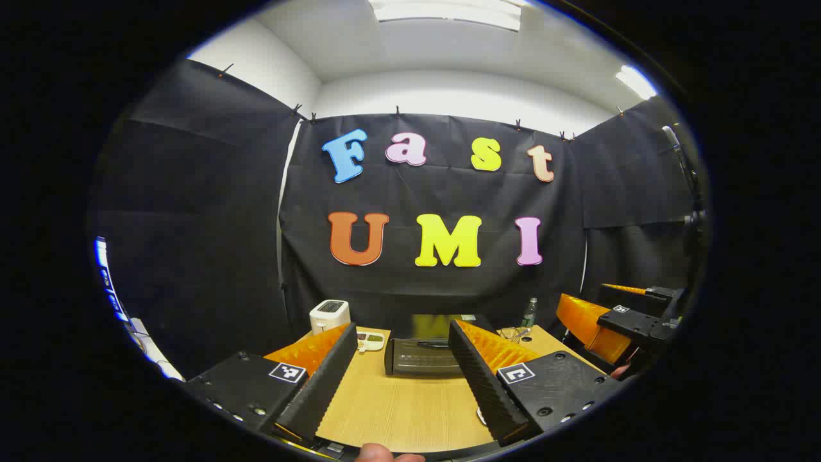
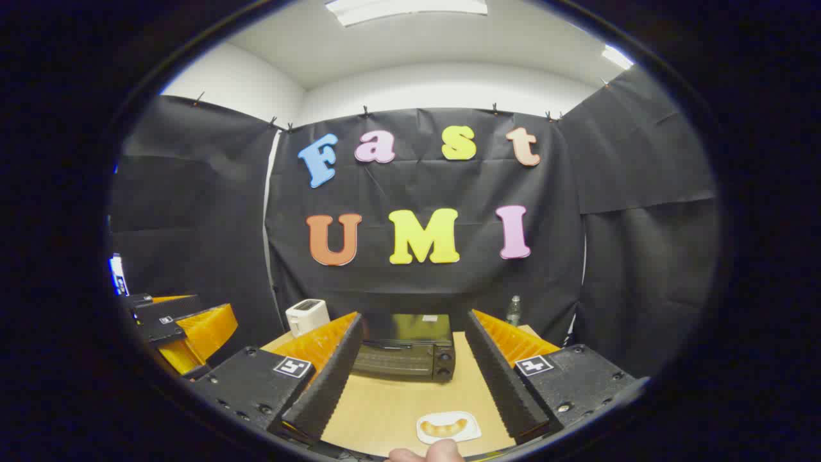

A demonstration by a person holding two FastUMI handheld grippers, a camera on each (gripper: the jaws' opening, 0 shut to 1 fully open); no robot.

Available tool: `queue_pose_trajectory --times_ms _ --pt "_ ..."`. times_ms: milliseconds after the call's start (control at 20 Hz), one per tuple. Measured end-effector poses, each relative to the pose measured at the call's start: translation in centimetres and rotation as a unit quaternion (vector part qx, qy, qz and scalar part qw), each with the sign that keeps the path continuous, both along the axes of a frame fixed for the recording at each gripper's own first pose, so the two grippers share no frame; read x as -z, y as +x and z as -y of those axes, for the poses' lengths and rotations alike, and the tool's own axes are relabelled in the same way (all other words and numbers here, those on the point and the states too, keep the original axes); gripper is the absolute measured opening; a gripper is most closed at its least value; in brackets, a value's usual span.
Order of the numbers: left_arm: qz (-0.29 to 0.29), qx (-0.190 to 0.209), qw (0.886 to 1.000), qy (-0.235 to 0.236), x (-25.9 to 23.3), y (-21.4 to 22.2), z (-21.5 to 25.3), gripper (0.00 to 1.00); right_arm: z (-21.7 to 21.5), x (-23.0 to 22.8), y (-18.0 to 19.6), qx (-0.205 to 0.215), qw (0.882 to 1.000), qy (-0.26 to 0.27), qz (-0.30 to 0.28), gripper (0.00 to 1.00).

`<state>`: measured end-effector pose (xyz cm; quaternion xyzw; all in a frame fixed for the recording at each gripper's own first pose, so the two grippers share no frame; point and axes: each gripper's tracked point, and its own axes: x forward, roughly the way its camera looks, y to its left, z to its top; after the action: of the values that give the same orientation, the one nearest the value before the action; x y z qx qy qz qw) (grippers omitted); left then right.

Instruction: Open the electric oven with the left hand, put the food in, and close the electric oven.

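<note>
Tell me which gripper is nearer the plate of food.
Right. The right gripper hangs just behind the plate of food; the left gripper faces the oven, off to the side.

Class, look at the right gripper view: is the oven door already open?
No. The oven door stands upright and shut, its handle across the top of the glass.

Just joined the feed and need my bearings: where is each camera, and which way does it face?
Left gripper view: rides the left gripper, faces the closed oven across the table; right gripper at its right edge.
Right gripper view: rides the right gripper, faces the oven; food on a plate nearest; left gripper at left.
Shared: oven, toaster, bottle.
</note>
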<state>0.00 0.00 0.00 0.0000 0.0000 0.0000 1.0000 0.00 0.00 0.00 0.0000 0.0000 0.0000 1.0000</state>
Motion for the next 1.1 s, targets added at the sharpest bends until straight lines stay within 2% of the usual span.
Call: queue_pose_trajectory --times_ms 800,1100 --pt "-0.007 -0.006 1.0 -0.003 0.7 0.1 -0.1 0.93 0.6 -0.1 0.1 0.009 1.0 0.0 -0.005 0.97" --pt "-0.009 0.004 1.0 -0.004 1.2 0.5 0.7 0.93 1.2 0.0 0.3 0.018 1.0 -0.002 -0.007 0.97"
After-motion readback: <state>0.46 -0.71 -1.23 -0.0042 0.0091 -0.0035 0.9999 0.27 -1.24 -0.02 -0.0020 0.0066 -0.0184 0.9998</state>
